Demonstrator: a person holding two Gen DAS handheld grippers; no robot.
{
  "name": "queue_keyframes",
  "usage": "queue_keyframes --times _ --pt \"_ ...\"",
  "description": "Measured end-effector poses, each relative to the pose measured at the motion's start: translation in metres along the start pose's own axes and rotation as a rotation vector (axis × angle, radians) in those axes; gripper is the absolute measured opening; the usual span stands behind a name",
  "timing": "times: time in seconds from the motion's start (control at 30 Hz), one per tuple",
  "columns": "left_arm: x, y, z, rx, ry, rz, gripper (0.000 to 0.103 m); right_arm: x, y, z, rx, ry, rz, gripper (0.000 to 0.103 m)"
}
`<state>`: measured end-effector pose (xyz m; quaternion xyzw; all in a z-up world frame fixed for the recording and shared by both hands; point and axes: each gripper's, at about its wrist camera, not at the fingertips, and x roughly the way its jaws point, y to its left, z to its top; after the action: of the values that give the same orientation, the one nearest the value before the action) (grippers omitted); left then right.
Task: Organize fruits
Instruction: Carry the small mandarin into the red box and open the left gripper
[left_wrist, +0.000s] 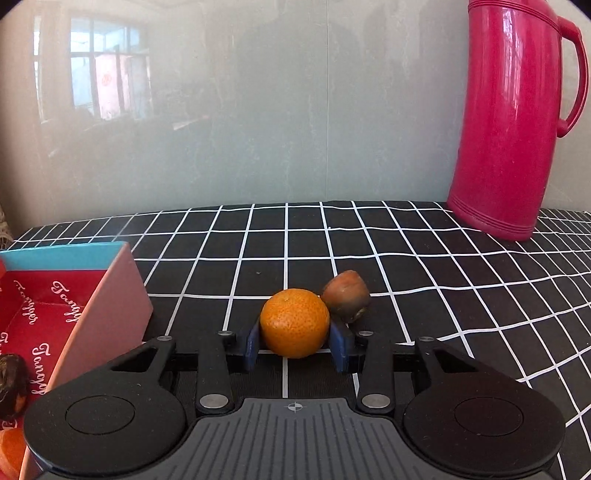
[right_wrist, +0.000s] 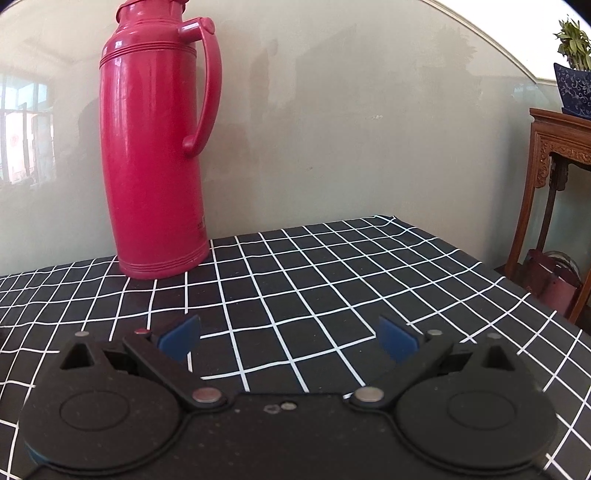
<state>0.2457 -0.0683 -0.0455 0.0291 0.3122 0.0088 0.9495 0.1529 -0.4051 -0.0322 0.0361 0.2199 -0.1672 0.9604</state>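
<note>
An orange mandarin (left_wrist: 294, 322) rests on the black checked tablecloth (left_wrist: 424, 280), and my left gripper (left_wrist: 295, 349) is shut on it, its blue pads (left_wrist: 252, 349) pressed against both sides. A brown kiwi-like fruit (left_wrist: 346, 295) lies just behind and to the right, touching the mandarin. At the left stands a pink box with a red printed lining (left_wrist: 107, 314); a dark brown fruit (left_wrist: 13, 384) lies inside it. In the right wrist view my right gripper (right_wrist: 290, 339) hangs open over bare cloth with nothing between its blue pads (right_wrist: 181, 338).
A tall red thermos jug (left_wrist: 513, 122) stands at the back right of the table against the glossy pale wall; it is the jug (right_wrist: 159, 147) in the right wrist view too. Beyond the table's right edge stands a carved wooden stand (right_wrist: 554, 192) with a potted plant.
</note>
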Motion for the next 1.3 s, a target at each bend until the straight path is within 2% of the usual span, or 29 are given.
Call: queue_keyframes --times 0.3,0.47,0.63,0.97,1.3 --pt "-0.042 0.004 -0.009 0.028 -0.057 0.007 0.039 -0.003 0.006 -0.001 0.042 0.014 0.046 0.101" --pt "-0.070 0.017 -0.013 0.015 -0.088 0.008 0.039 -0.010 0.031 0.000 0.029 0.007 0.101 0.101" --pt "-0.095 0.032 -0.013 0.013 -0.137 0.014 0.039 -0.018 0.050 0.002 0.005 -0.008 0.108 0.101" --pt "-0.124 0.105 -0.028 -0.088 -0.156 0.096 0.039 -0.031 0.090 0.005 0.021 -0.014 0.175 0.101" --pt "-0.143 0.175 -0.055 -0.112 -0.139 0.218 0.039 -0.037 0.123 0.005 0.026 0.001 0.227 0.101"
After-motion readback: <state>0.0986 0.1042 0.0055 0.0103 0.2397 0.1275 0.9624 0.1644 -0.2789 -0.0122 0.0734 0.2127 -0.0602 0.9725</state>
